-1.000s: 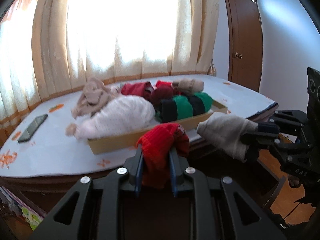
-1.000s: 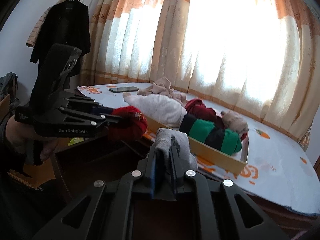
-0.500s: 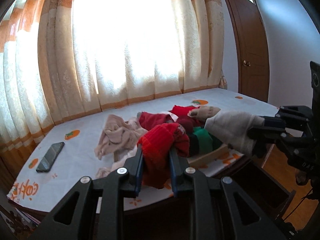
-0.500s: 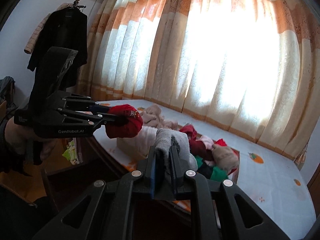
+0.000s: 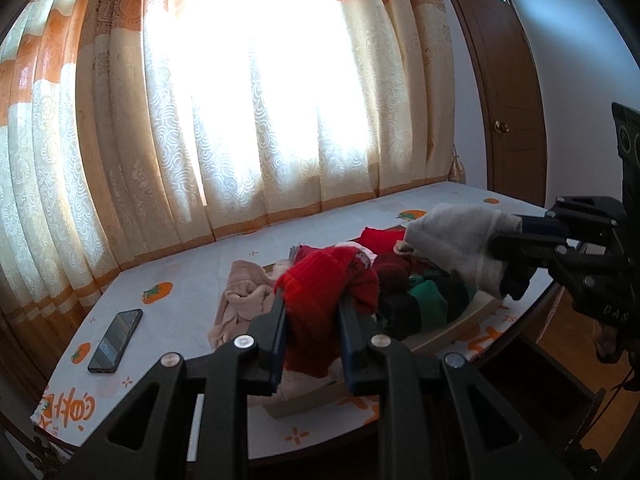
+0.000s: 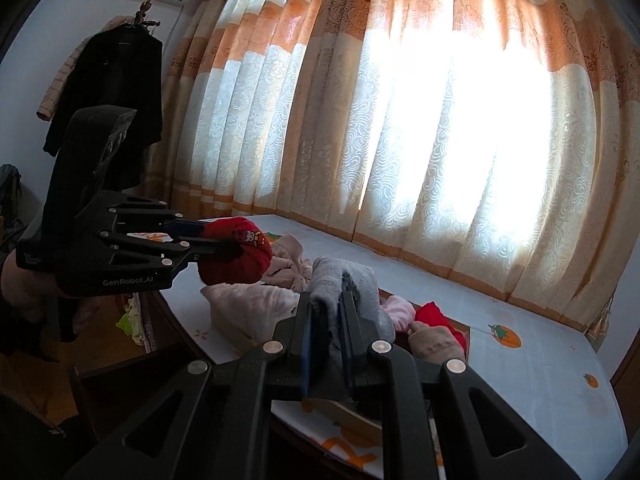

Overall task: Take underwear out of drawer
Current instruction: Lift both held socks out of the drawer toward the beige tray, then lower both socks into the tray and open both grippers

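Between the blue pads of the left gripper a rolled red garment is pinched tight; the right gripper likewise clamps a grey rolled piece, each bundle bulging past the fingertips. Both hang in the air above the shallow cardboard tray of clothes on the table (the dark open drawer sits below its near edge). To finish well, I would keep both grips firm, lower over a bare patch, then release. Both grippers are held level, side by side, pointing toward the curtains.
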Action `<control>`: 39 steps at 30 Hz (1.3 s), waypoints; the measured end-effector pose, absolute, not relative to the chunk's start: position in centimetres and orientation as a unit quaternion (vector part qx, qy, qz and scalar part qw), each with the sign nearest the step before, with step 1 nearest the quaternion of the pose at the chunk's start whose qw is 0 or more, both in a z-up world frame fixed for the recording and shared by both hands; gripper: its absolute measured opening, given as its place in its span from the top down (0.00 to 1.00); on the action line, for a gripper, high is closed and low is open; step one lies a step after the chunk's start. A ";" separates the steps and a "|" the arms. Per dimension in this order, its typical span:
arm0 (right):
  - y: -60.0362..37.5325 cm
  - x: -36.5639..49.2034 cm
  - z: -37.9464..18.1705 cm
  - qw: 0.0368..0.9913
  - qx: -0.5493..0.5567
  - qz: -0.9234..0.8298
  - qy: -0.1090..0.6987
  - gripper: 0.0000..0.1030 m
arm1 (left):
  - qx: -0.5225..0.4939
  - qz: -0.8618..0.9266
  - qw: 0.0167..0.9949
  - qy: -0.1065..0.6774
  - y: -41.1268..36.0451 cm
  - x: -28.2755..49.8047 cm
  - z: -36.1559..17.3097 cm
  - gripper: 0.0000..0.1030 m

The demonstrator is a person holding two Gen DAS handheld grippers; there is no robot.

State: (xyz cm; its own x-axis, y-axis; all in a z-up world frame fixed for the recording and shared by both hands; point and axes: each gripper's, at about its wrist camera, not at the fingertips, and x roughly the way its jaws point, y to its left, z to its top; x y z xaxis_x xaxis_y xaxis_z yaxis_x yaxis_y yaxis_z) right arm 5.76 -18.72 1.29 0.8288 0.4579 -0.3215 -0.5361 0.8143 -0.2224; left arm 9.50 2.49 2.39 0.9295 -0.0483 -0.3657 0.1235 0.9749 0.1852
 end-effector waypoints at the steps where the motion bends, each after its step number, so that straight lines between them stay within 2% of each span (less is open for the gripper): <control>1: -18.7 6.0 1.4 0.944 -0.154 0.263 0.128 0.87 | 0.102 -0.043 0.977 0.184 2.6 9.8 2.5 0.80; 16: -18.3 10.5 2.5 0.945 -0.141 0.257 0.147 0.87 | 0.099 -0.027 0.972 0.209 3.8 14.4 2.8 0.80; 39: -15.7 17.1 1.0 0.937 -0.154 0.241 0.202 0.87 | 0.086 0.005 0.960 0.268 4.6 20.6 0.9 0.80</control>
